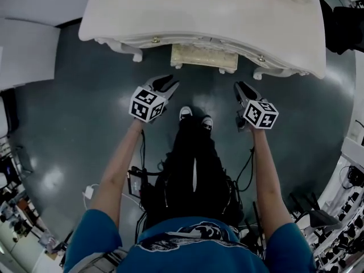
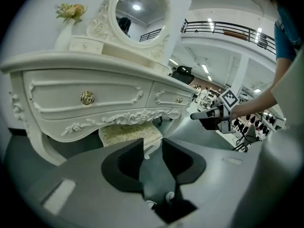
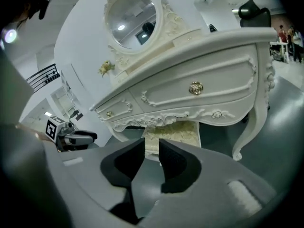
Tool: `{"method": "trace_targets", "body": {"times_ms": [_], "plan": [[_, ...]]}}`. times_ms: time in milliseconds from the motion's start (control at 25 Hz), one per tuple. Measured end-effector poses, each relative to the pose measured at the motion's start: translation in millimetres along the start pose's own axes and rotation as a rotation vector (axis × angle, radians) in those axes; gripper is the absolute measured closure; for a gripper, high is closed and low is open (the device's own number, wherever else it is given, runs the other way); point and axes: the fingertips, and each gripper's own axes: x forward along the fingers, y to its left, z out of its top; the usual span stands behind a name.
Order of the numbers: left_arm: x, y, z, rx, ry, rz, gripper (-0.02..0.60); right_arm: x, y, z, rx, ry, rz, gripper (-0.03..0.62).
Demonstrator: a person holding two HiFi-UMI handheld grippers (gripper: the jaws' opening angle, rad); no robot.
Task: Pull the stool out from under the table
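Observation:
A white carved dressing table (image 1: 205, 10) stands ahead of me. The cream cushioned stool (image 1: 202, 57) is tucked under it, between the table legs. My left gripper (image 1: 169, 83) hangs just short of the stool's left front, and my right gripper (image 1: 241, 89) just short of its right front. Neither touches the stool. In the left gripper view the jaws (image 2: 152, 148) stand slightly apart with nothing between them, and the stool (image 2: 127, 133) lies beyond them. In the right gripper view the jaws (image 3: 152, 152) are likewise parted and empty, pointing at the stool (image 3: 175, 134).
An oval mirror (image 2: 139, 9) and a flower vase (image 2: 69, 18) sit on the tabletop. Curved table legs (image 3: 251, 127) flank the stool. My shoes (image 1: 194, 117) stand on the dark grey floor. Cables and equipment (image 1: 335, 220) clutter the right side, and white panels (image 1: 28, 44) stand at the left.

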Motion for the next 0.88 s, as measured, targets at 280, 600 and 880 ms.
{"method": "trace_targets", "body": {"times_ms": [280,600,880], "plan": [[28,31,-30,-0.066,0.029,0.018,0.409,23,-46,-27,0.121,0.015,-0.023,0.461],[81,91,-63,-0.254,0.004,0.057,0.339,66,-93,-50,0.113,0.049,-0.005,0.385],[127,136,-97,-0.463,-0.042,0.051,0.274,110,-131,-70,0.194,0.040,-0.005,0.327]]}}
